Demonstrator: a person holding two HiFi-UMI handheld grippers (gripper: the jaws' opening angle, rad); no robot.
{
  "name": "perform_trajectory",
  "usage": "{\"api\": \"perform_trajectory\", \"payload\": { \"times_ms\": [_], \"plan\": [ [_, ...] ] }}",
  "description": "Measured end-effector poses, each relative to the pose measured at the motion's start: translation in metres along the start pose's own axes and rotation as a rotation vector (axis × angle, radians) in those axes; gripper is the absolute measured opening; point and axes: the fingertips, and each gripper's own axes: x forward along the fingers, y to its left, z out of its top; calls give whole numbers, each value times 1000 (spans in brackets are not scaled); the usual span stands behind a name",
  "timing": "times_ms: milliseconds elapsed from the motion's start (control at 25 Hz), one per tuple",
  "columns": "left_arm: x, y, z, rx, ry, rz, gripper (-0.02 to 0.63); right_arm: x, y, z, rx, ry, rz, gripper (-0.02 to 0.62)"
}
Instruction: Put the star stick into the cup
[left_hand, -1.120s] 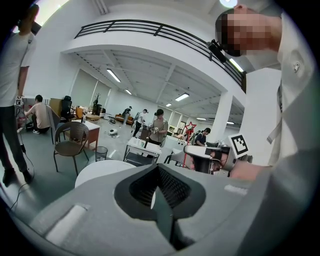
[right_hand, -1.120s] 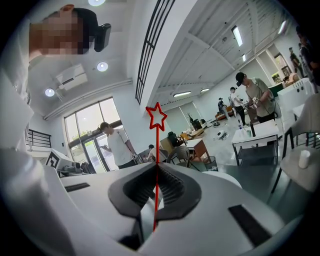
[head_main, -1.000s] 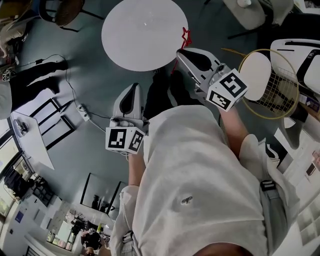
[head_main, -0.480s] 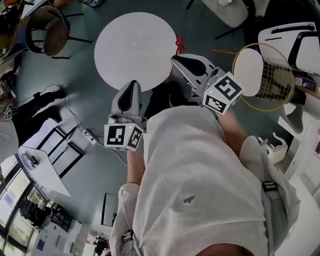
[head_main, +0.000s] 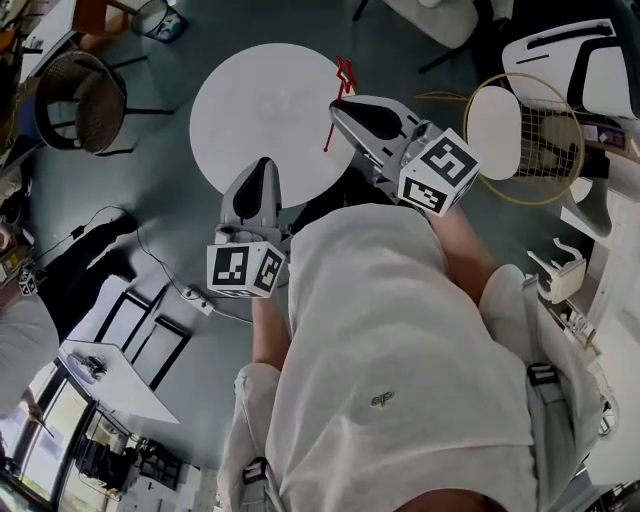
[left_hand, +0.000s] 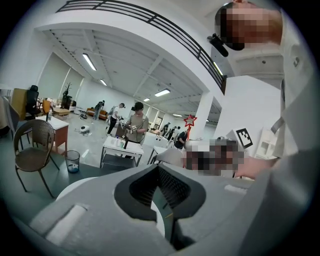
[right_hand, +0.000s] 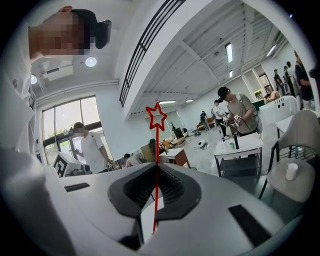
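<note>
Currently star stick (right_hand: 157, 145) pinched between right claw (right_hand: 157, 166) tips (left claw (left_hand: 158, 168) clenched, empty).

Large open-plan lab or office hall: high white ceiling with strip lights (left_hand: 89, 62); white tables (left_hand: 120, 148), a chair (left_hand: 32, 150) and standing people (left_hand: 136, 122) ahead of the left gripper (left_hand: 158, 165); grey floor (head_main: 180, 230) below it.

White T-shirt (head_main: 400, 320) with small chest emblem (head_main: 381, 399)
</note>
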Motion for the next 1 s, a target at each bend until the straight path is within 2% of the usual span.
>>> {"api": "perform_trajectory", "payload": {
  "times_ms": [280,440,1000],
  "plan": [
    [19,25,2,21,48,-105,9,38,-4,-3,1,-9,-60,14],
    [28,31,0,26,69,-138,9,51,-9,-8,10,-14,-75,14],
    [42,43,-7,-23,96,-136,9,98,-40,-27,23,24,-89,14]
  ]
}}
